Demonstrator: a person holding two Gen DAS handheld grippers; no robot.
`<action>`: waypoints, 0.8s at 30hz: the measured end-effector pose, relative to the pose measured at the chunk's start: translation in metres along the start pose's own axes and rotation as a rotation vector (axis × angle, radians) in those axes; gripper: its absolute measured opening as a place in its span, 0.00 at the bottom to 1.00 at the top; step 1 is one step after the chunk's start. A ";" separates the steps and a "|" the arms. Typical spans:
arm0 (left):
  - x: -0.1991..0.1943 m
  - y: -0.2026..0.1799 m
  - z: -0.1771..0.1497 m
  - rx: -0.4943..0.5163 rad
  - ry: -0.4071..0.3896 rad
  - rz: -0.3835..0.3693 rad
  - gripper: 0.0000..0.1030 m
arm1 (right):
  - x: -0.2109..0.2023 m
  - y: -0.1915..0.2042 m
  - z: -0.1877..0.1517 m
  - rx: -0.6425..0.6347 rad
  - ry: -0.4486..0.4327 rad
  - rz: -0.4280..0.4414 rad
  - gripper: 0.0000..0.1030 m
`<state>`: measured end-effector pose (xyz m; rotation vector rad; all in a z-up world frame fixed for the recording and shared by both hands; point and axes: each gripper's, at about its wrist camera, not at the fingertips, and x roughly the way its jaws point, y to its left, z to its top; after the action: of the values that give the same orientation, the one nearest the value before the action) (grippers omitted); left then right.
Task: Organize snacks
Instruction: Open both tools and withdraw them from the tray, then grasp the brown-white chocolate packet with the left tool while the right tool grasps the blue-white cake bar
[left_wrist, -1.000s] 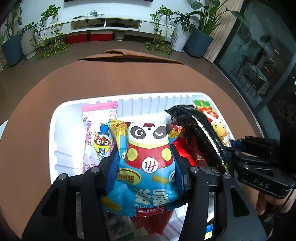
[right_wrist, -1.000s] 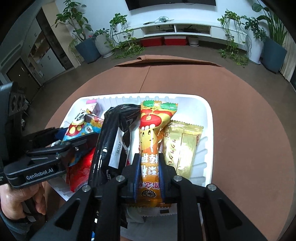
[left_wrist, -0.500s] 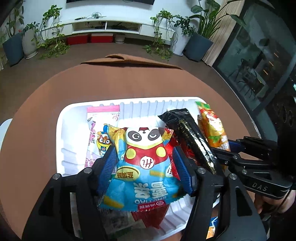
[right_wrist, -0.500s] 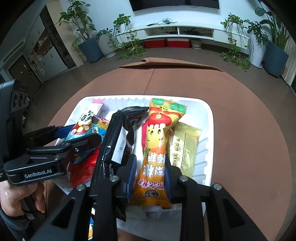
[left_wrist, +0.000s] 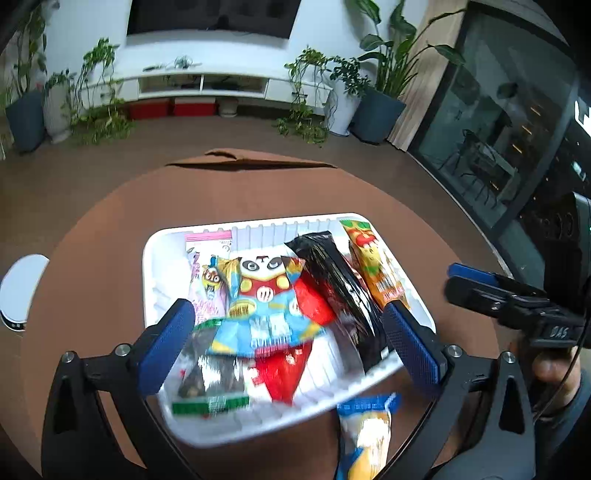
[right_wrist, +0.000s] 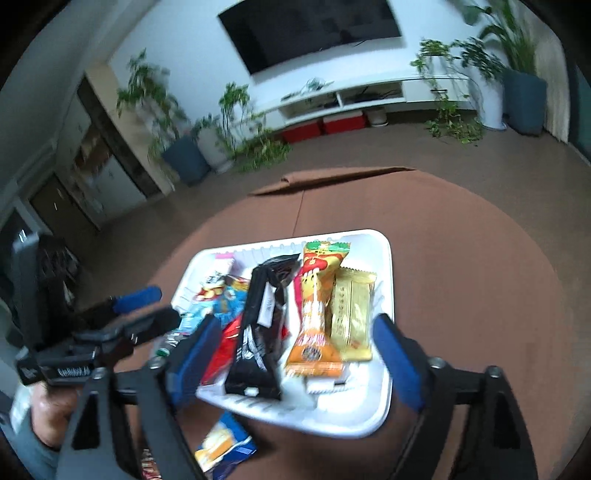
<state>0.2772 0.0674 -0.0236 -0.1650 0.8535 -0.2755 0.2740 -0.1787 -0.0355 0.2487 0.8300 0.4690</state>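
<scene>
Landmark: I am taking the white tray (left_wrist: 155, 258) on the round brown table (left_wrist: 110, 229) as my reference.
Left gripper (left_wrist: 291, 339): I am holding it spread wide and empty above the tray's near edge; its jaws have just been opening, and the panda snack bag (left_wrist: 262, 302) is lying free in the tray, touching neither pad.
Right gripper (right_wrist: 295, 354): I am holding it released too, its jaws having just been opening; the orange snack stick (right_wrist: 314, 314) is lying in the tray beside the gold wafer pack (right_wrist: 351, 314), with no pad pressing it.
Other tray contents: the black wrapper (right_wrist: 258, 332) is lying between the panda bag and the orange stick.
Still outside: a blue-and-yellow packet (left_wrist: 365, 439) is resting on the table just off the tray's near edge.
Step in hand: I am judging both releases done and the outside packet the likely next pick.
Doing it well: I am planning to keep both grippers above the wrappers while clearing the tray, so nothing snags, then approach the packet across its narrow width.
</scene>
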 end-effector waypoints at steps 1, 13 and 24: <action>-0.009 -0.002 -0.007 0.007 -0.004 -0.005 1.00 | -0.006 -0.001 -0.007 0.011 -0.007 0.005 0.92; -0.067 -0.024 -0.109 0.154 0.096 -0.107 1.00 | -0.048 0.007 -0.109 0.079 0.007 0.023 0.92; -0.072 -0.026 -0.174 0.448 0.283 -0.084 1.00 | -0.045 0.018 -0.155 0.101 0.081 0.038 0.92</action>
<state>0.0951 0.0582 -0.0782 0.2625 1.0438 -0.5697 0.1248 -0.1802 -0.1005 0.3412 0.9310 0.4760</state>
